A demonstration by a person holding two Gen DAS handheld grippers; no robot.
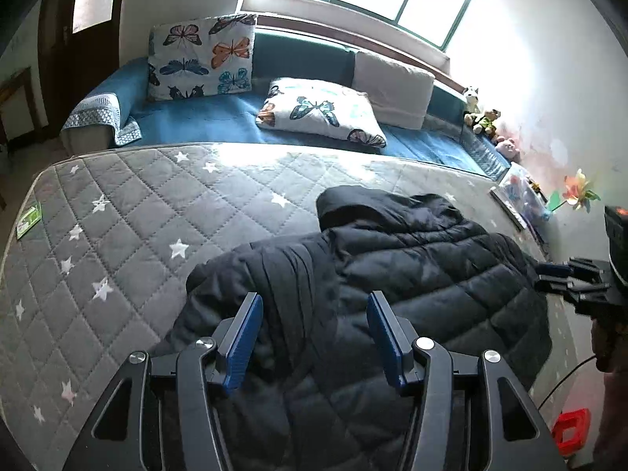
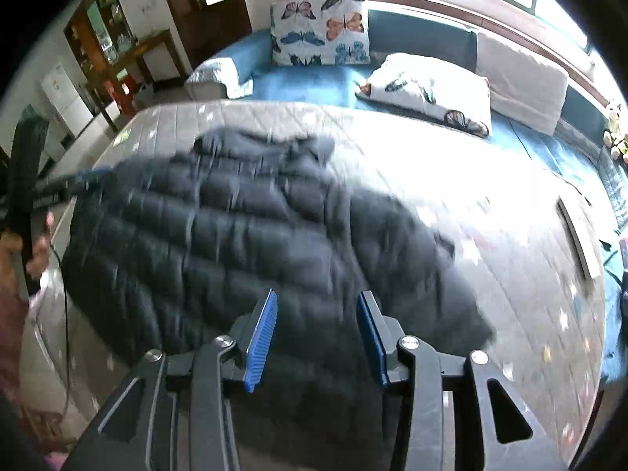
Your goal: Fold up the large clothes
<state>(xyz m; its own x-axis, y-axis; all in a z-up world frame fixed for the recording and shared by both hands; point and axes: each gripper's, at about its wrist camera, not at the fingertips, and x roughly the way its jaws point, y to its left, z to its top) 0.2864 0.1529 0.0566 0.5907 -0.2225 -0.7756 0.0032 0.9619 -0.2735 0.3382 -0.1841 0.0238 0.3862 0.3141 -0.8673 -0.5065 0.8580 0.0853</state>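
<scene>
A black quilted puffer jacket [image 1: 392,274] lies spread on the grey star-patterned mattress [image 1: 129,216], hood toward the sofa. My left gripper [image 1: 314,314] is open above the jacket's near left part, holding nothing. My right gripper [image 2: 318,314] is open above the jacket [image 2: 219,227] near its lower edge, holding nothing; this view is motion-blurred. The right gripper also shows at the right edge of the left wrist view [image 1: 557,274]. The left gripper shows at the left edge of the right wrist view [image 2: 78,184].
A blue sofa [image 1: 204,121] with butterfly pillows [image 1: 200,57] and a white cushion [image 1: 392,88] runs behind the mattress. Stuffed toys [image 1: 484,119] sit at its right end. A red object [image 1: 571,429] lies on the floor. A cabinet [image 2: 106,47] stands far left.
</scene>
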